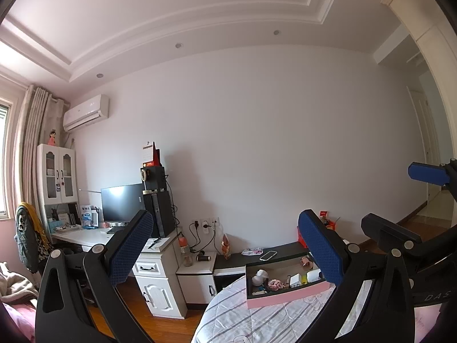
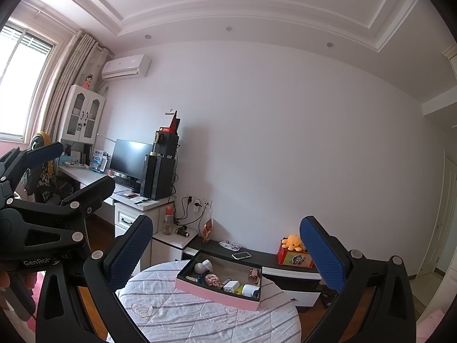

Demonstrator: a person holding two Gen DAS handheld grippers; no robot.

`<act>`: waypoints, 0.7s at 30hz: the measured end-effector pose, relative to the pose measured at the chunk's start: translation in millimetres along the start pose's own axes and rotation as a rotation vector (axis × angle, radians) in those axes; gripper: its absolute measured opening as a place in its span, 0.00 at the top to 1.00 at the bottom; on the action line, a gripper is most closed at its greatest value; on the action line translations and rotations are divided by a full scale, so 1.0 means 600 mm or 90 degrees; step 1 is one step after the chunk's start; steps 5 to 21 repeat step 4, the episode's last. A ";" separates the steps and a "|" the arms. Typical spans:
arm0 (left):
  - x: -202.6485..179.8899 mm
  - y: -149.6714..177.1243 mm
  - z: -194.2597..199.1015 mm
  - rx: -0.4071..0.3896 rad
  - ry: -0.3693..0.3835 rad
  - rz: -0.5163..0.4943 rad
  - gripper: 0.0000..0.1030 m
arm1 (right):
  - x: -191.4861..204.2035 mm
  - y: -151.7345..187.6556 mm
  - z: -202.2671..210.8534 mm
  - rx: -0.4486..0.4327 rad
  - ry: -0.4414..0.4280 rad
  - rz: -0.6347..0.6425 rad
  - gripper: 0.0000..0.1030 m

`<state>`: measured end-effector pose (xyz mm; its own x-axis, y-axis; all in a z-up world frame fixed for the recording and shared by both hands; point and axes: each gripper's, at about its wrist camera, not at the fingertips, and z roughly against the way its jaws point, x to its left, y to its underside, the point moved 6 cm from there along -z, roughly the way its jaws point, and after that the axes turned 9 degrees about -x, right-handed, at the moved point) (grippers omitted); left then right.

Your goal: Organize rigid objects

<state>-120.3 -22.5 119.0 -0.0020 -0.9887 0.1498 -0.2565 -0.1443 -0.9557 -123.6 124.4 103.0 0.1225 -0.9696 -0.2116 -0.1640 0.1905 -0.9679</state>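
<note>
A pink-sided box with a dark inside sits on the quilted round bed. It holds several small rigid objects: a white round item, a pink item, white blocks. In the right wrist view the box is ahead, between the fingers. My left gripper is open and empty, raised above the bed. My right gripper is open and empty; it also shows in the left wrist view at the right. The left gripper appears at the left of the right wrist view.
A low dark shelf behind the bed carries a phone, a red box with an orange plush and a small pouch. A desk with monitor and computer tower stands at the left. A bottle is on the white nightstand.
</note>
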 end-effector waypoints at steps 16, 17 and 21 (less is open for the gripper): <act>0.000 0.000 -0.001 0.001 0.001 0.001 0.00 | -0.001 0.003 0.000 0.001 -0.001 0.000 0.00; 0.000 0.000 -0.001 0.001 0.001 0.001 0.00 | -0.001 0.003 0.000 0.001 -0.001 0.000 0.00; 0.000 0.000 -0.001 0.001 0.001 0.001 0.00 | -0.001 0.003 0.000 0.001 -0.001 0.000 0.00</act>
